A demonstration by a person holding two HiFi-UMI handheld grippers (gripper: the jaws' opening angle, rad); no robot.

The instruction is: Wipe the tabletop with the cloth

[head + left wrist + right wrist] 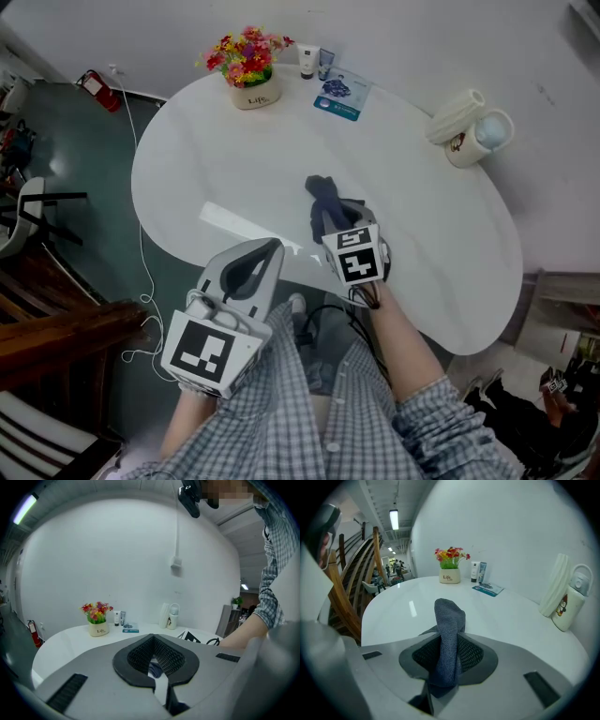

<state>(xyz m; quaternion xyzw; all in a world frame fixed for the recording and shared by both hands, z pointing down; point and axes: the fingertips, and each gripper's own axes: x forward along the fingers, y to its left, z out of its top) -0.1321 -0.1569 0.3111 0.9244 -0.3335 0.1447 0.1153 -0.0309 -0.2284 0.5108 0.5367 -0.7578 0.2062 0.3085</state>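
Observation:
A dark grey-blue cloth (323,195) sticks up from between the jaws of my right gripper (330,217), which is shut on it above the near middle of the white rounded table (216,178). In the right gripper view the cloth (450,630) stands as a folded strip pinched in that gripper (446,663), its top curling forward. My left gripper (265,251) hangs over the table's front edge, left of the right one. Its jaws are shut with nothing in them. Seen from the left gripper view, that gripper (153,660) shows only a narrow slit between its pads.
At the table's far edge stand a pot of flowers (251,70), two small bottles (307,61) and a blue booklet (342,94). A cream jug with a bottle (469,127) sits at the far right. Chairs (37,225) and a white cable (145,281) lie left of the table.

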